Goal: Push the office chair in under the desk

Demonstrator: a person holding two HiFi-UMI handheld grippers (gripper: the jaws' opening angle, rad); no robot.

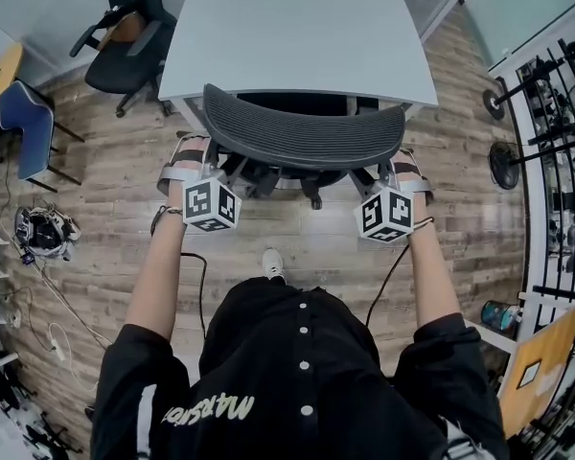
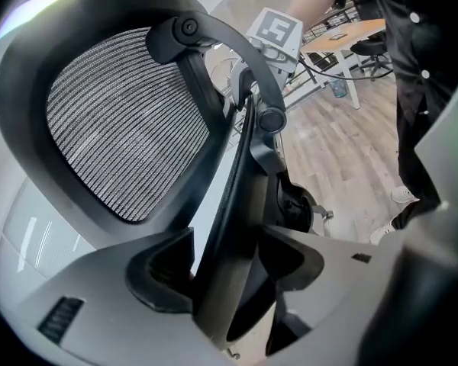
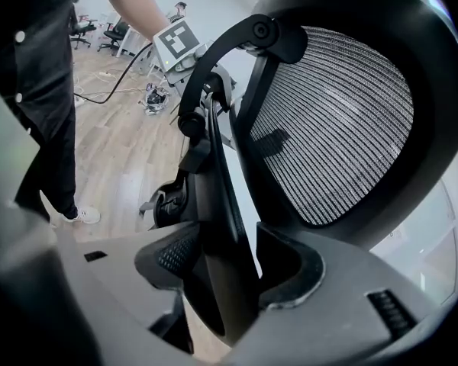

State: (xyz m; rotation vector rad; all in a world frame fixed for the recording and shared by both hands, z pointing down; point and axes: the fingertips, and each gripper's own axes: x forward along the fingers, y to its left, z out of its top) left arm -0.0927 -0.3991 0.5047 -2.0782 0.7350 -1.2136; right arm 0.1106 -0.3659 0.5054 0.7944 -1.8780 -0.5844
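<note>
The black mesh-backed office chair (image 1: 302, 132) stands on the wood floor with its backrest just in front of the white desk (image 1: 297, 36); its seat reaches under the desk edge. My left gripper (image 1: 190, 156) is at the backrest's left side, my right gripper (image 1: 402, 166) at its right side. In the left gripper view, the left gripper (image 2: 225, 273) is shut on the dark rim of the backrest frame (image 2: 237, 204), with the mesh (image 2: 122, 120) above. In the right gripper view, the right gripper (image 3: 225, 269) is likewise shut on the frame rim (image 3: 221, 204) beside the mesh (image 3: 336, 113).
A second black office chair (image 1: 129, 46) stands at the desk's far left. A blue chair (image 1: 24, 118) and cables with gear (image 1: 43, 230) lie along the left. Racks (image 1: 556, 161) and an orange-topped table (image 1: 537, 372) line the right. My shoe (image 1: 273, 262) is behind the chair.
</note>
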